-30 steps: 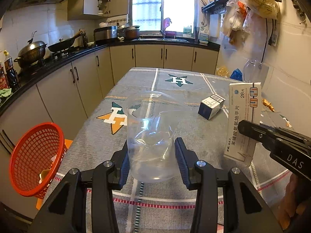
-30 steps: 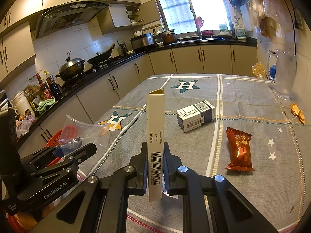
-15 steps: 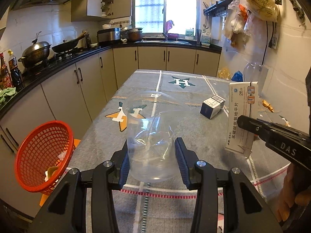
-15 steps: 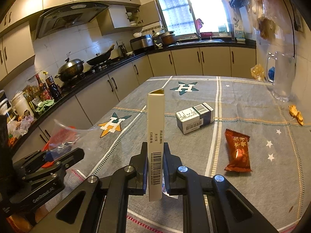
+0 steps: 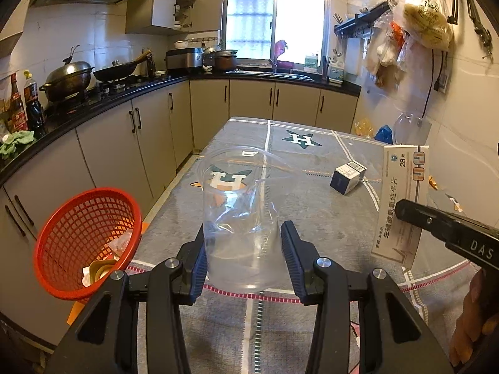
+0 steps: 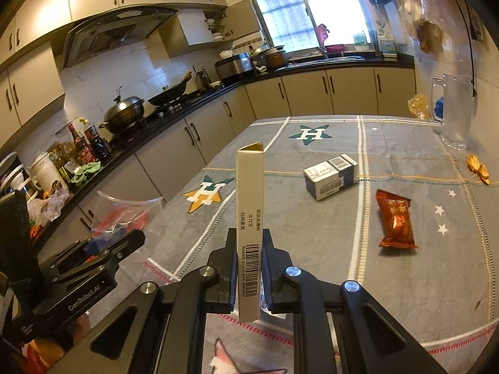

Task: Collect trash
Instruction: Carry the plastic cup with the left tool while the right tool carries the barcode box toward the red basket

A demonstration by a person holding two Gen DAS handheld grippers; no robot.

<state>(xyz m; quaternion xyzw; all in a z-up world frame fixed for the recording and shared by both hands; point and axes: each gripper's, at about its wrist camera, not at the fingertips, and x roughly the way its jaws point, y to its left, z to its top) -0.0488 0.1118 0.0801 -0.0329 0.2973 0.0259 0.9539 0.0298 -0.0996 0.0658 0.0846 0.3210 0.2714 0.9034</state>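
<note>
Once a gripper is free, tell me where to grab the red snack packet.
Take the red snack packet across its narrow middle, coming straight down from above: it lies flat on the tablecloth, long axis running away from the camera, with clear cloth along both long edges.

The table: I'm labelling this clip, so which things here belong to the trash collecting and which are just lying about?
Part of the job:
- plastic cup, gripped by the left gripper
- flat carton, gripped by the right gripper
- red basket, already holding scraps
- small box
- red wrapper

Lying about:
- glass jug
- wok
- sauce bottles
</note>
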